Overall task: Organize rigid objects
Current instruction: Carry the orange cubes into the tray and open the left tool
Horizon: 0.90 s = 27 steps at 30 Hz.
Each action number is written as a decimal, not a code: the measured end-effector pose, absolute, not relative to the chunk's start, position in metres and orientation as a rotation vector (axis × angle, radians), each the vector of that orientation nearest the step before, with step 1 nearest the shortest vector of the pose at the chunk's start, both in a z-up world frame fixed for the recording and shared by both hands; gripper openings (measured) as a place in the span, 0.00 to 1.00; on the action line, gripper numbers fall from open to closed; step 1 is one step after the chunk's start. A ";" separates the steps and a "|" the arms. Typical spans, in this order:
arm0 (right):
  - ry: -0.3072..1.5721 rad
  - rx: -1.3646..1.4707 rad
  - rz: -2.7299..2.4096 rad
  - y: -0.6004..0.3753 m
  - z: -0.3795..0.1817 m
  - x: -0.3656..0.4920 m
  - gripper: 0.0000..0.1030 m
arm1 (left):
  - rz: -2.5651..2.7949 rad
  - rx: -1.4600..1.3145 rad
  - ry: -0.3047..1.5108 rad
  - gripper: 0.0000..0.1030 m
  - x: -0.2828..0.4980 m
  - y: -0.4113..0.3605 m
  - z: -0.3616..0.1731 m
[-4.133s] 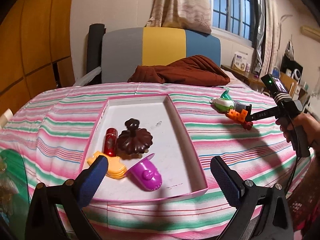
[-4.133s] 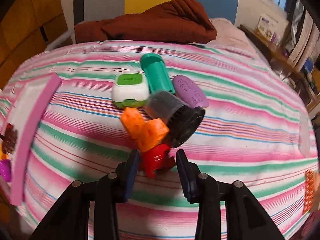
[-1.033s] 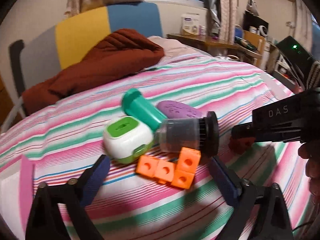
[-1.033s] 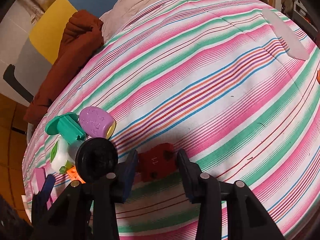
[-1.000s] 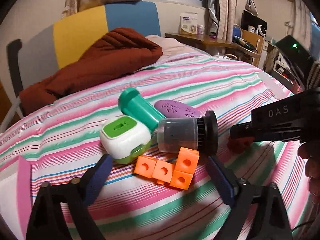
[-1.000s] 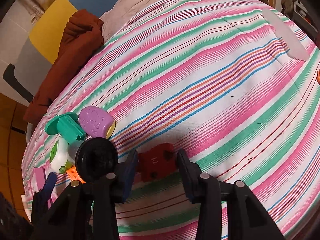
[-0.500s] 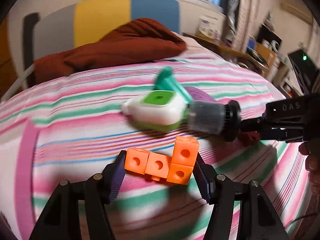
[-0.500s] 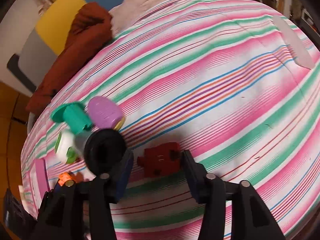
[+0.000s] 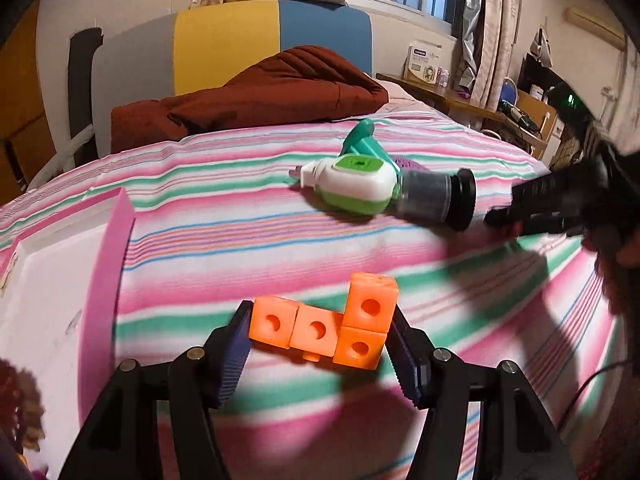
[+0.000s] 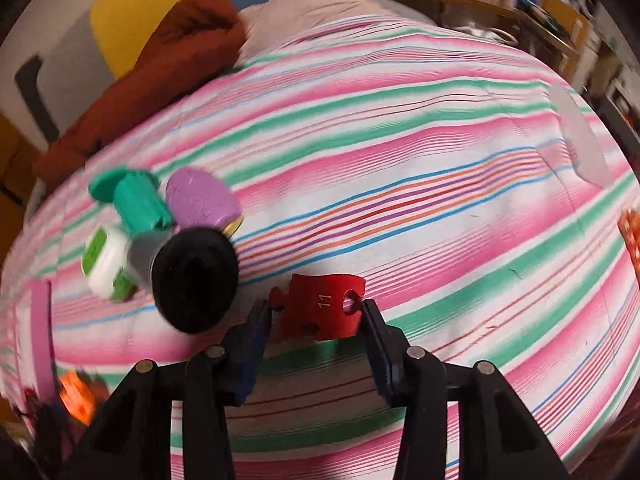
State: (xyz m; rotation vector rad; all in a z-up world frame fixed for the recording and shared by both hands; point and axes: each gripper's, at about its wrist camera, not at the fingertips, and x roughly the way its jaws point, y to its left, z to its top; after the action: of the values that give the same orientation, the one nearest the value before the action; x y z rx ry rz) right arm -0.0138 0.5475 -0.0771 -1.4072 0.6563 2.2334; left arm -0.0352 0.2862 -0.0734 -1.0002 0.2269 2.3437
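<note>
My left gripper [image 9: 320, 340] is shut on an orange block piece [image 9: 332, 330] made of joined cubes and holds it above the striped cloth, right of the pink-rimmed white tray [image 9: 108, 264]. My right gripper [image 10: 316, 326] is shut on a red puzzle piece [image 10: 320, 306] marked 11; it also shows in the left wrist view [image 9: 520, 220]. On the cloth lie a white-and-green box [image 9: 352, 188], a teal cylinder [image 9: 362, 140], a purple oval piece [image 10: 200, 200] and a grey jar with a black lid [image 9: 440, 198].
A brown blanket [image 9: 260, 96] lies at the back against a grey, yellow and blue headboard [image 9: 240, 40]. A desk with clutter [image 9: 500, 108] stands at the right. A dark brown toy [image 9: 16, 404] shows in the tray's near corner.
My left gripper has closed on the orange block piece and lifted it toward the tray. My right gripper has taken the red puzzle piece and raised it slightly.
</note>
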 end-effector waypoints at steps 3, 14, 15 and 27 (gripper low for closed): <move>0.672 -1.275 2.261 0.553 -0.062 -0.002 0.44 | 2.343 -0.995 0.230 0.62 -0.027 0.277 -0.075; 0.642 -1.197 2.423 0.513 -0.044 -0.005 0.44 | 2.373 -0.957 0.155 0.62 -0.006 0.244 -0.068; 0.635 -1.199 2.454 0.508 -0.042 -0.008 0.44 | 2.371 -0.950 0.149 0.62 -0.004 0.240 -0.066; 0.584 -1.244 2.538 0.481 -0.042 -0.009 0.44 | 2.413 -0.888 -0.036 0.62 0.019 0.167 -0.032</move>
State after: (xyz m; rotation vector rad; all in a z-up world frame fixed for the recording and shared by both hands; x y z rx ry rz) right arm -0.0085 0.4810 -0.0419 -1.2445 0.5838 2.5378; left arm 0.0193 0.1668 -0.0322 -0.8878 -0.0359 2.4125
